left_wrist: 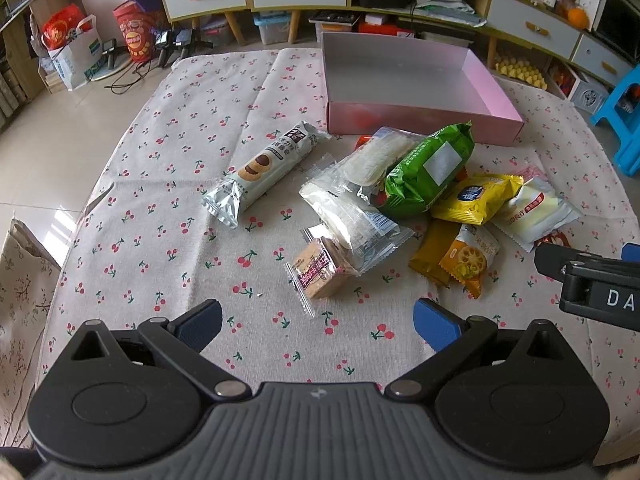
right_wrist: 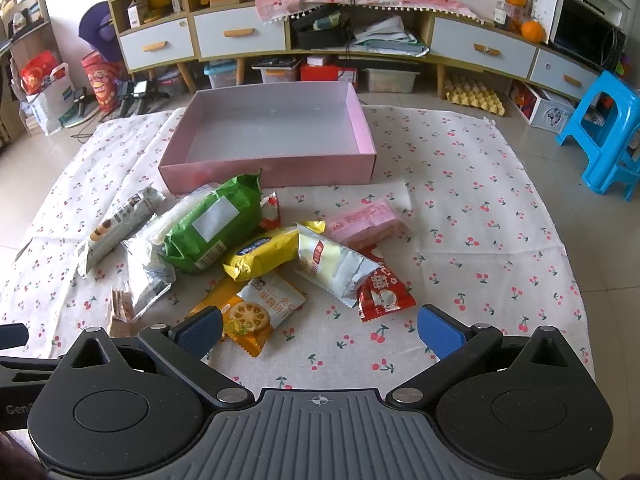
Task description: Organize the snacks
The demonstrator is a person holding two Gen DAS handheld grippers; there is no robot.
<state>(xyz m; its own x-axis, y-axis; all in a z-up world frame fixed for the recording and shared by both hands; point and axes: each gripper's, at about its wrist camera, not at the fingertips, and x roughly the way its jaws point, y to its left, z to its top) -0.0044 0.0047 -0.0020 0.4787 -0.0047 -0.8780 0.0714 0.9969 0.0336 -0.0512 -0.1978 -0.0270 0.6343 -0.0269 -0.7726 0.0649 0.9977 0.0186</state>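
Box [right_wrist: 276, 170], one; green packet [right_wrist: 212, 226], one.

The right tool [right_wrist: 320, 330] hangs wide open over the desk's [right_wrist: 480, 264] near edge. Just beyond lies a snack heap, with a green packet [right_wrist: 212, 228] and a yellow packet [right_wrist: 264, 254]. A pink box [right_wrist: 272, 168] sits toward the far edge.

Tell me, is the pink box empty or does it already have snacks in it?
Empty. The pink box shows only its bare floor in both views, and all the snacks lie on the tablecloth outside it.
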